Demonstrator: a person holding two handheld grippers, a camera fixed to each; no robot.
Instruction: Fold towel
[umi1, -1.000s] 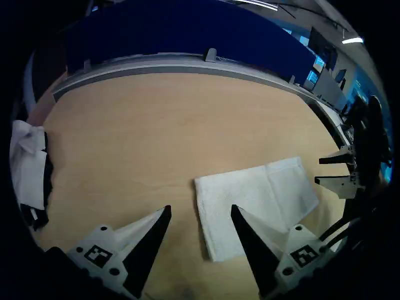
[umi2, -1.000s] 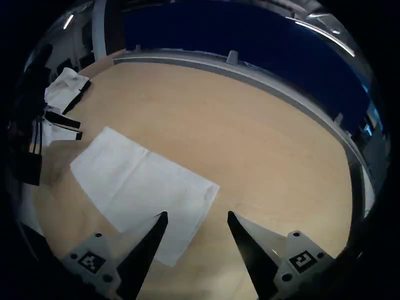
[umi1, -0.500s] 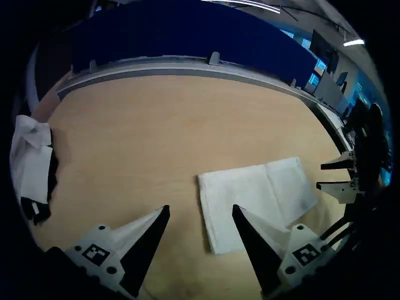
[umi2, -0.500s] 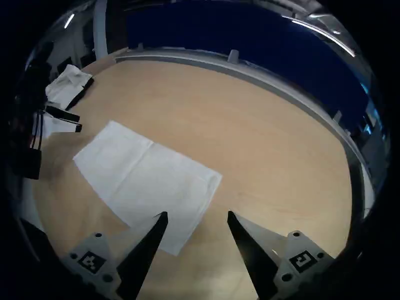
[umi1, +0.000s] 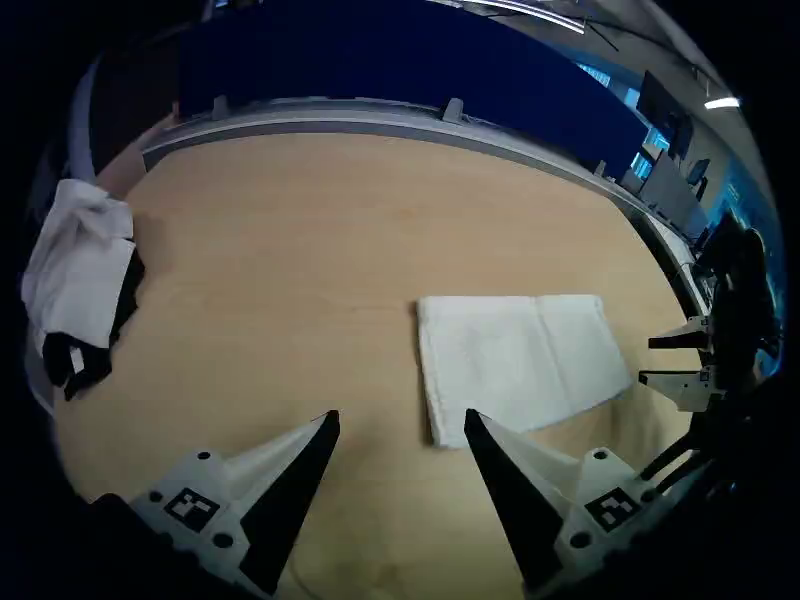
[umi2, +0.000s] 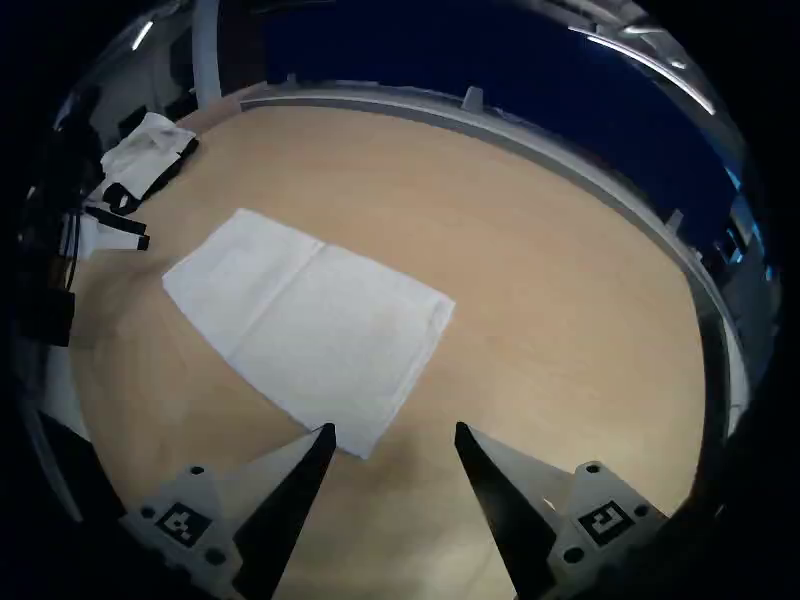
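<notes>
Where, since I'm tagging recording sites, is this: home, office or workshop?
Probably an open-plan office: a wide wooden desk backed by a blue partition, with monitors on desks beyond and strip ceiling lights.

Side by side, both views look down, sharing the towel (umi1: 515, 360)

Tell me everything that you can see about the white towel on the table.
The white towel looks like soft terry cloth. It lies flat on the light wooden table as a neat rectangle, with no corner lifted. A straight crease runs across it and divides it into two panels. It rests on the table alone. The left gripper and the right gripper are both open near its nearer edge, and neither grips it.
</notes>
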